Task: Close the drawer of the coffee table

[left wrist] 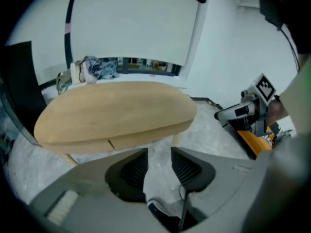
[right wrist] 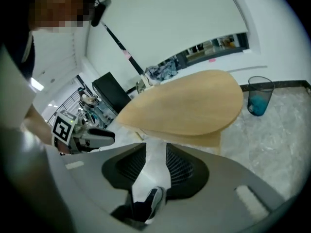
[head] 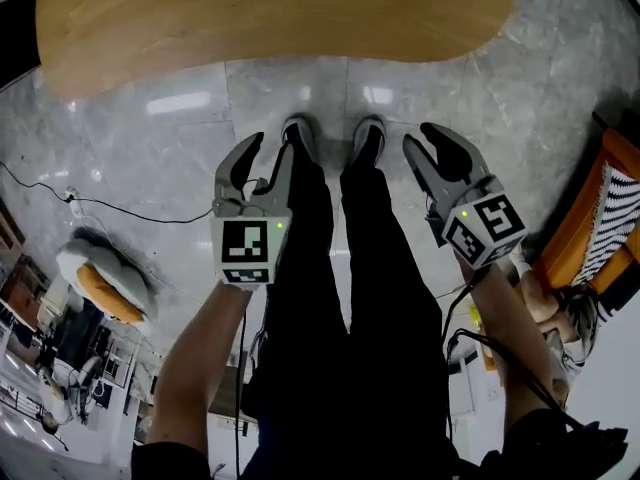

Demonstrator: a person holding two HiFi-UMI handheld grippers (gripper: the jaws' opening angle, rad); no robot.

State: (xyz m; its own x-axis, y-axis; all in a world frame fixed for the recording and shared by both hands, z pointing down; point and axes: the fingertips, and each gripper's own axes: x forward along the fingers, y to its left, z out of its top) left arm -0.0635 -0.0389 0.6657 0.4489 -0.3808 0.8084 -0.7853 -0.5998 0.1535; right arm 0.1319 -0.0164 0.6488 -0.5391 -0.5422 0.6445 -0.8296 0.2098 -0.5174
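The oval wooden coffee table [head: 270, 13] fills the top of the head view, and I stand just in front of it. Its side band shows a thin seam [left wrist: 111, 142], and no drawer sticks out in any view. My left gripper [head: 272, 153] is raised above my left leg, away from the table, open with nothing between its fingers. My right gripper [head: 428, 148] is raised beside it, also open and empty. In the left gripper view the jaws [left wrist: 159, 154] point at the table's [left wrist: 116, 113] near edge. The right gripper view's jaws [right wrist: 156, 149] frame floor and one shoe below the table [right wrist: 189, 106].
My shoes [head: 300, 133] stand on the marble floor close to the table. A dark cable [head: 100, 208] runs over the floor at left, near a padded cushion [head: 105, 278]. An orange chair [head: 590, 218] stands at right. A mesh bin [right wrist: 259, 97] stands beyond the table.
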